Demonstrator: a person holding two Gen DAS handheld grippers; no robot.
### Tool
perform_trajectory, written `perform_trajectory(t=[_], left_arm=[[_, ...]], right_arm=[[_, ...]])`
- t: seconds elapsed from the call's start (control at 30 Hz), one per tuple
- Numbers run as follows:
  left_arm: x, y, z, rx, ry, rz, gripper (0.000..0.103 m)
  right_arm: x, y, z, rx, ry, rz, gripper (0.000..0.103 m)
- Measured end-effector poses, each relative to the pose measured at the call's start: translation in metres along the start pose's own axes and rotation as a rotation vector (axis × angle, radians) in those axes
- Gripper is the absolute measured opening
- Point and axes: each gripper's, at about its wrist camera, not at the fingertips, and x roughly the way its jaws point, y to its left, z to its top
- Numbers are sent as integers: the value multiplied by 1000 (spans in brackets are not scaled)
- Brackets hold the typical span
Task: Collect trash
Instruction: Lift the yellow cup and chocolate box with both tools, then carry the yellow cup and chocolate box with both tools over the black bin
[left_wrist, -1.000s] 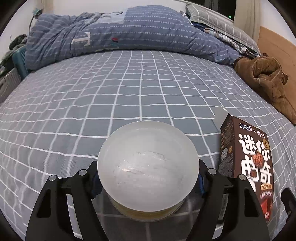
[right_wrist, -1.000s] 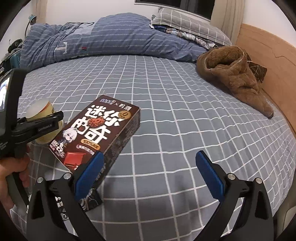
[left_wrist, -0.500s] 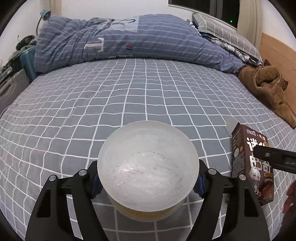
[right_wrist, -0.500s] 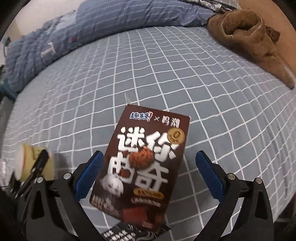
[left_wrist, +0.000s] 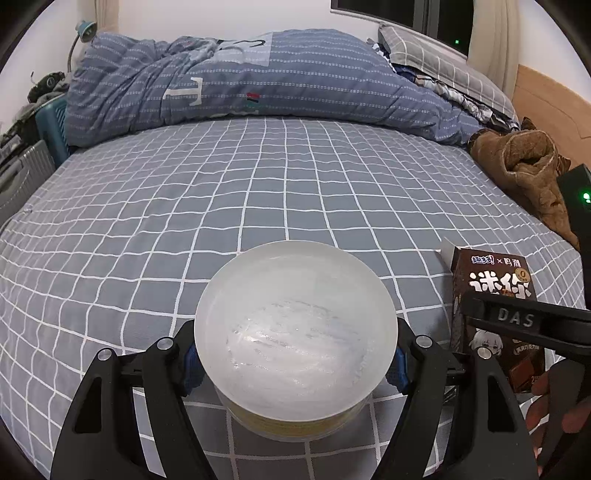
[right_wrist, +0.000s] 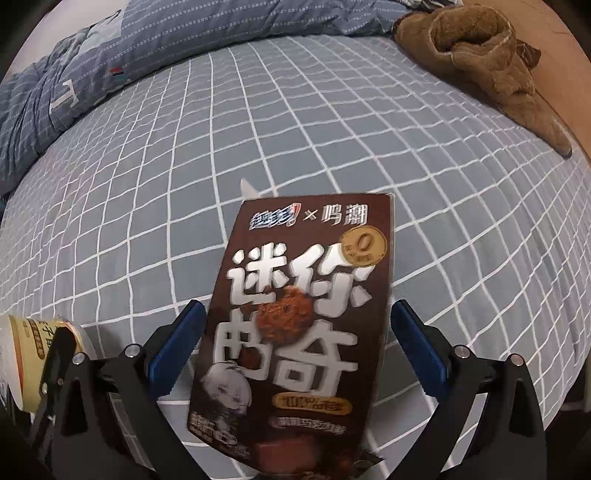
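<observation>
My left gripper (left_wrist: 295, 358) is shut on a round plastic cup (left_wrist: 295, 332) with a cloudy white lid and yellow sides, held above the bed. The cup also shows at the left edge of the right wrist view (right_wrist: 33, 354). A brown cookie box (right_wrist: 295, 317) with white Chinese lettering lies on the grey checked bedsheet (right_wrist: 332, 129). My right gripper (right_wrist: 295, 332) is open, with its blue pads (right_wrist: 177, 339) on either side of the box, not pressing it. The box also shows at the right of the left wrist view (left_wrist: 495, 288), with the right gripper over it.
A rumpled blue quilt (left_wrist: 240, 77) and pillows (left_wrist: 443, 62) lie along the far side of the bed. A brown fleece garment (left_wrist: 524, 170) sits at the right by the wooden headboard (left_wrist: 546, 99). Grey and teal furniture (left_wrist: 22, 173) stands at the left.
My right gripper has moved left and down over the cookie box, so the box now lies between its open fingers. My left gripper has kept hold of the cup and risen slightly.
</observation>
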Motion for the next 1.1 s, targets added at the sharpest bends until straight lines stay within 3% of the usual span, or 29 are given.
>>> perform_trajectory(t=[0.43, 0.57, 0.8, 1.1], left_arm=[[-6, 2, -4, -15, 17, -3, 73], [-13, 4, -6, -27, 21, -6, 73], [-27, 4, -13, -31, 26, 3, 73], [-54, 5, -25, -72, 33, -24, 73]], right_arm=[[-8, -2, -3, -6, -17, -34, 96], [15, -3, -11, 15, 67, 0, 96], [1, -10, -20, 15, -5, 63, 91], [-49, -18, -47, -70, -117, 66, 91]])
